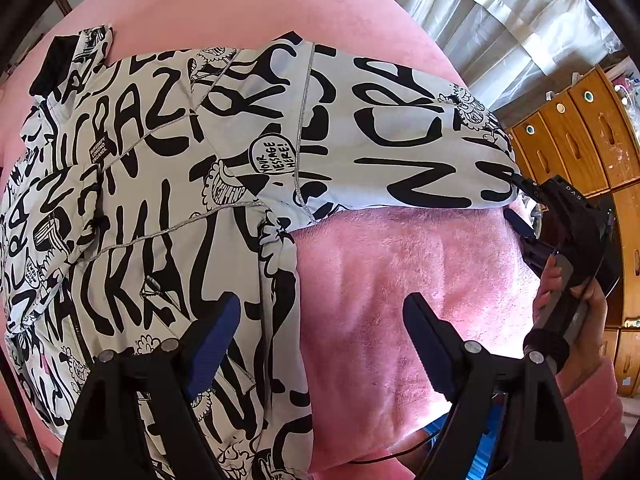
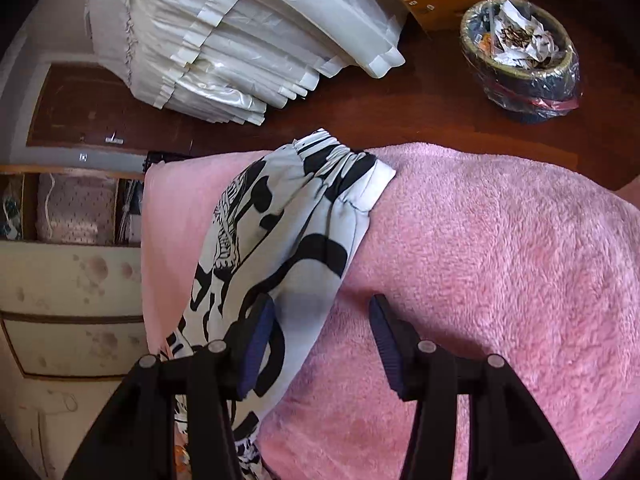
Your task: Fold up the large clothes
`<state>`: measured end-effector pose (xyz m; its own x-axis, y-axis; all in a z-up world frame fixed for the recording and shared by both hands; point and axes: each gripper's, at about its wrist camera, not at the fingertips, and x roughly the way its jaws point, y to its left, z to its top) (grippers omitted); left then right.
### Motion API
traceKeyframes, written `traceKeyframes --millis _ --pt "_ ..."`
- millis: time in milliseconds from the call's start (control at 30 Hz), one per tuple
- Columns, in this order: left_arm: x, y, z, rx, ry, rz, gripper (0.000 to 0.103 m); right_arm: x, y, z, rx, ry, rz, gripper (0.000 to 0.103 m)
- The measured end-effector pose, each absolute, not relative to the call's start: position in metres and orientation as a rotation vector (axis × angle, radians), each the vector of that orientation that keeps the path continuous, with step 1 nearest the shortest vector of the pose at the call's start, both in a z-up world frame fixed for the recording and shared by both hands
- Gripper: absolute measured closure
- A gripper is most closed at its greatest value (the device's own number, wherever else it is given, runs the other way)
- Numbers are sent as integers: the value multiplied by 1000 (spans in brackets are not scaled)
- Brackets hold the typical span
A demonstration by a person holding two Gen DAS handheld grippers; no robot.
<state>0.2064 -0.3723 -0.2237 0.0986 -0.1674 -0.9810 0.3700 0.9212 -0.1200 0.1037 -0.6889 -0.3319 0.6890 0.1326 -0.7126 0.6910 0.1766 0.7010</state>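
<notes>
On the pink blanket [image 1: 400, 280] lies the black-and-white printed jacket [image 1: 160, 180], one sleeve [image 2: 296, 216] stretched sideways. Left gripper [image 1: 320, 340] hovers spread and empty at the jacket's edge; right gripper [image 2: 322, 340] straddles the sleeve's edge, unclenched.

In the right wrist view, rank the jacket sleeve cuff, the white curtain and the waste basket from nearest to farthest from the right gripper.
1. Jacket sleeve cuff, straight ahead of the right gripper on the pink blanket.
2. Waste basket, on the floor, far right.
3. White curtain, far left; too close to the basket to call.
</notes>
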Motion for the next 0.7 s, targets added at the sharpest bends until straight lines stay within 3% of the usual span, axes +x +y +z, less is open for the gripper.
traceKeyframes --millis 200,400,533,700 --pt "215 -372 -230 173 1420 -375 21 114 -710 -342 1388 670 -512 53" --pt "219 -365 -230 158 1413 -364 21 137 -717 -340 1321 699 -552 55" --pt "220 -357 -224 133 1391 -356 21 137 -715 -339 1313 684 -565 89" --pt "218 -339 -214 99 1350 -349 21 130 -705 -318 1280 585 -579 95"
